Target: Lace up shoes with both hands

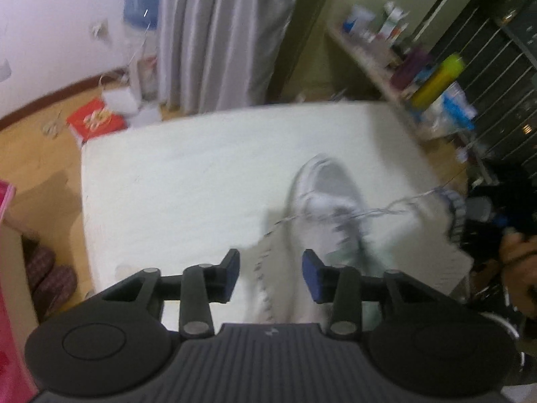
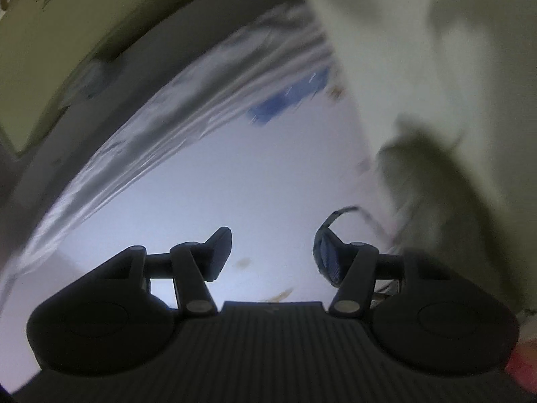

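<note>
A white sneaker [image 1: 322, 201] lies on a white table [image 1: 167, 184], toe pointing away, blurred in the left wrist view. My left gripper [image 1: 272, 265] hovers over the shoe's near end with its blue pads apart and nothing pressed between them. A thin lace [image 1: 379, 213] stretches from the shoe's eyelets to the right, towards a blurred grey striped shape [image 1: 453, 208] at the table's edge. My right gripper [image 2: 273, 238] points at a wall, jaws wide apart. A striped lace end [image 2: 330, 225] is draped over its right finger, with no pad pressing on it.
A person's hand [image 1: 517, 255] shows at the right edge. Beyond the table are a grey curtain [image 1: 218, 33], a red box [image 1: 95, 122] on the wooden floor and a shelf [image 1: 369, 63] crowded with bottles. Dark slippers [image 1: 50, 275] sit low on the left.
</note>
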`<state>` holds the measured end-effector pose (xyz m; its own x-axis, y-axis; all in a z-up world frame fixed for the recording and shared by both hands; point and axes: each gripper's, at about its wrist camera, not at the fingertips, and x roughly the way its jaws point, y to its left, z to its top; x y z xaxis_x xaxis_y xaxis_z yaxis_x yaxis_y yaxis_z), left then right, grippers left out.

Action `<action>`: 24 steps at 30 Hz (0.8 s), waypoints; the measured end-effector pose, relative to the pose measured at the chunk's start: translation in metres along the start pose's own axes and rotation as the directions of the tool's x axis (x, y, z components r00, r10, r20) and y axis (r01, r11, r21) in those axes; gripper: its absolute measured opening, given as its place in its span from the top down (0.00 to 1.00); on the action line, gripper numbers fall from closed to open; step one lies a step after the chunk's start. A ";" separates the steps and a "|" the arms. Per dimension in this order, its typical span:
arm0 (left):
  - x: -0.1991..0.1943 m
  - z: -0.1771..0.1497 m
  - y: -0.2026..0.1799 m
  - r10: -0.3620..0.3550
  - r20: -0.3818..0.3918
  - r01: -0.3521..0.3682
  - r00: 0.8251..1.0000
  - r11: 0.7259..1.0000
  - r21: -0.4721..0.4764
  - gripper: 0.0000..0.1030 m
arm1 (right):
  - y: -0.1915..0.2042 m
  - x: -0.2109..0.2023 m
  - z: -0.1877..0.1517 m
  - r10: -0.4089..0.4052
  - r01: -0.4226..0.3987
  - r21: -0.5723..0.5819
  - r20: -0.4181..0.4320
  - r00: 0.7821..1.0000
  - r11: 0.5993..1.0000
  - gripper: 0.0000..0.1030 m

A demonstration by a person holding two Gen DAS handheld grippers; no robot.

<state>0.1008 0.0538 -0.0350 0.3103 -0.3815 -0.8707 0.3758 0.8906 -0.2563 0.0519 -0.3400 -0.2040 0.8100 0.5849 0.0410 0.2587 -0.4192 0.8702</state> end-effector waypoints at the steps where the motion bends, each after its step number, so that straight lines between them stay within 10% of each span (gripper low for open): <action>1: -0.006 -0.002 -0.005 -0.017 0.029 0.017 0.999 1.000 0.007 0.50 | 0.006 -0.004 0.004 -0.057 0.058 -0.043 0.034 0.998 0.997 0.44; 4: -0.017 -0.008 -0.020 -0.068 0.089 0.067 0.994 0.998 0.016 0.41 | 0.034 -0.016 0.009 -0.243 0.268 -0.203 0.142 0.960 0.942 0.44; 7: -0.022 -0.016 -0.032 -0.107 0.119 0.107 0.987 0.994 0.004 0.32 | 0.068 -0.024 0.004 -0.425 0.498 -0.359 0.266 0.865 0.789 0.44; 11: -0.024 -0.030 -0.047 -0.114 0.151 0.121 0.982 0.992 -0.035 0.27 | 0.118 -0.019 -0.029 -0.541 0.680 -0.615 0.440 0.717 0.400 0.44; 13: -0.025 -0.037 -0.054 -0.098 0.173 0.109 0.980 0.993 -0.055 0.22 | 0.135 -0.011 -0.050 -0.547 0.661 -0.721 0.474 0.690 0.208 0.44; 16: -0.028 -0.044 -0.061 -0.066 0.211 0.087 0.975 0.992 -0.093 0.12 | 0.143 0.006 -0.073 -0.587 0.515 -0.857 0.412 0.697 0.009 0.44; 18: -0.030 -0.049 -0.067 -0.043 0.242 0.075 0.969 0.989 -0.124 0.09 | 0.133 0.026 -0.082 -0.676 0.350 -0.931 0.321 0.663 -0.099 0.44; 21: -0.032 -0.053 -0.077 0.018 0.276 0.031 0.961 0.984 -0.173 0.07 | 0.100 0.054 -0.103 -0.821 -0.061 -0.958 0.207 0.532 -0.281 0.46; 24: -0.032 -0.057 -0.086 0.040 0.285 0.024 0.958 0.976 -0.217 0.03 | 0.065 0.066 -0.110 -0.916 -0.396 -0.870 0.138 0.377 -0.295 0.63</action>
<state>0.0085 0.0039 -0.0093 0.5609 -0.4002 -0.7248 0.1846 0.9138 -0.3617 0.0640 -0.2522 -0.0907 0.1412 0.5084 -0.8495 -0.8549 0.4953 0.1543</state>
